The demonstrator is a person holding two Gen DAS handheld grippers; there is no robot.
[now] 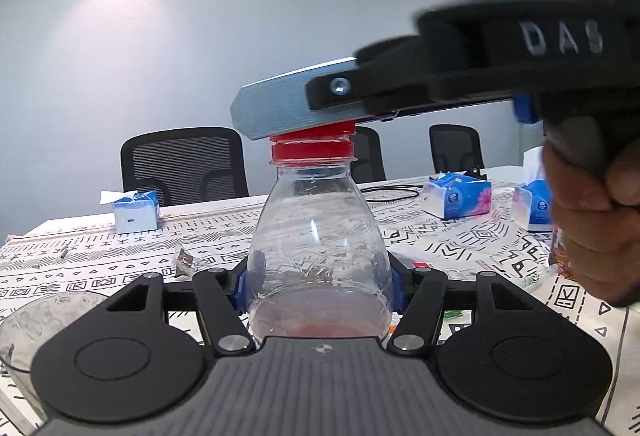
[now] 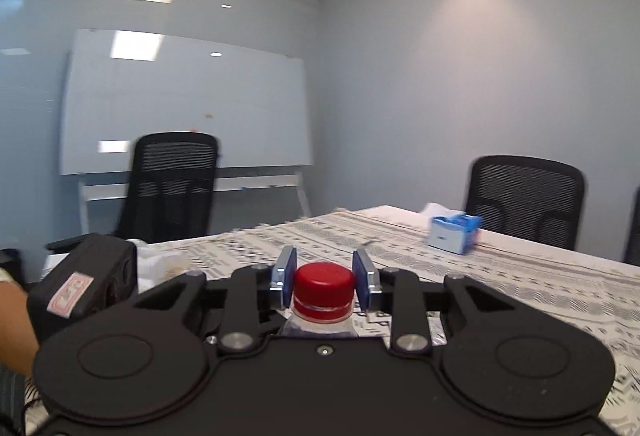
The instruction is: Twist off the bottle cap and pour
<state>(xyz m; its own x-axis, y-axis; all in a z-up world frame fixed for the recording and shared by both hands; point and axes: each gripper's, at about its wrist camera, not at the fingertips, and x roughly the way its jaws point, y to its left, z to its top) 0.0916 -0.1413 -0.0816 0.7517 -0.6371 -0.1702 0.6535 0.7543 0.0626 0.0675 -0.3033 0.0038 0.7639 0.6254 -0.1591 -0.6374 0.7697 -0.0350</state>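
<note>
I am at the unscrewing step. My left gripper (image 1: pixel 320 284) has its fingers clamped on the body of the clear bottle (image 1: pixel 318 236), which stands upright on the patterned surface (image 1: pixel 460 236). My right gripper (image 2: pixel 325 282) has its fingers closed narrow on the red cap (image 2: pixel 324 282). The cap sits on the neck, so removal and pouring remain. The bottle holds only a shallow reddish layer at the bottom; the glass bowl (image 1: pixel 36 328) at left looks empty.

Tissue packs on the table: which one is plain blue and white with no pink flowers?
The small tissue pack at the far left, alone before the black chair. The two packs on the right both show pink flowers.
</note>
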